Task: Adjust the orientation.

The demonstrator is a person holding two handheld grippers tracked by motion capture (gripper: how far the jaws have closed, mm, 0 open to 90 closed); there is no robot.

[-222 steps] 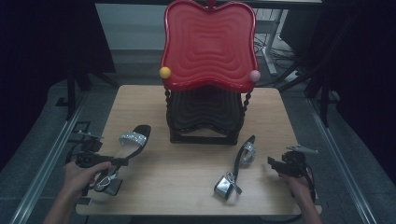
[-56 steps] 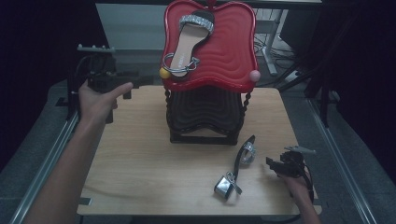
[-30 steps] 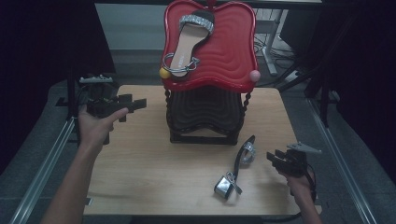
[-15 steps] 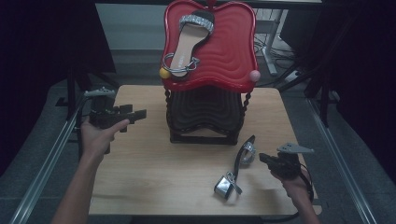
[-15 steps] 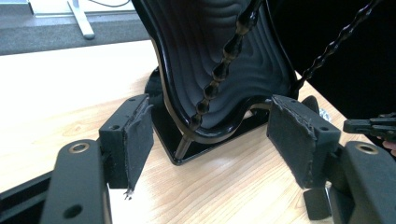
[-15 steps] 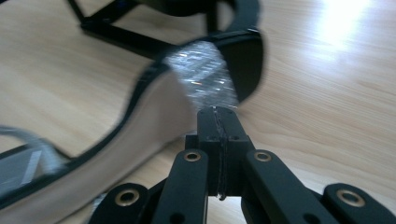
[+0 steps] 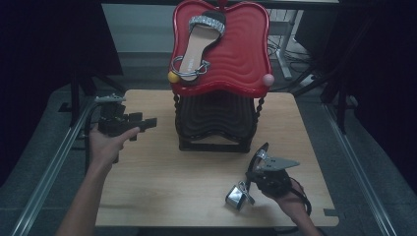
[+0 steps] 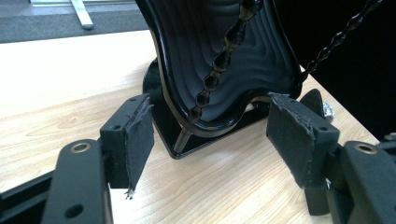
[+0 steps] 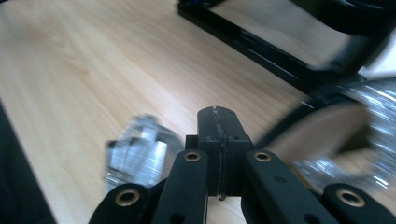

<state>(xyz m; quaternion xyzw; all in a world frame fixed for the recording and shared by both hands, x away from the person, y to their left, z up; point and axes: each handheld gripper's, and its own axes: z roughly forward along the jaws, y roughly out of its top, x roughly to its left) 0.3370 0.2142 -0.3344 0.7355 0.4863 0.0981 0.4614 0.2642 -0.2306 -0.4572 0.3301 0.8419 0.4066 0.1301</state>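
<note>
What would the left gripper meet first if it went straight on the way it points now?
Probably the black lower tier of the stand: it sits dead ahead between the open jaws of the left gripper, with bare table before it. How far off it is remains unclear.

two sandals [image 7: 200,45], one stand [image 7: 216,118], two grippers [image 7: 147,123]

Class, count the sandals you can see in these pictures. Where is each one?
2. One sandal lies on the red tray; the other sandal lies on the wooden table beside the right gripper.
</note>
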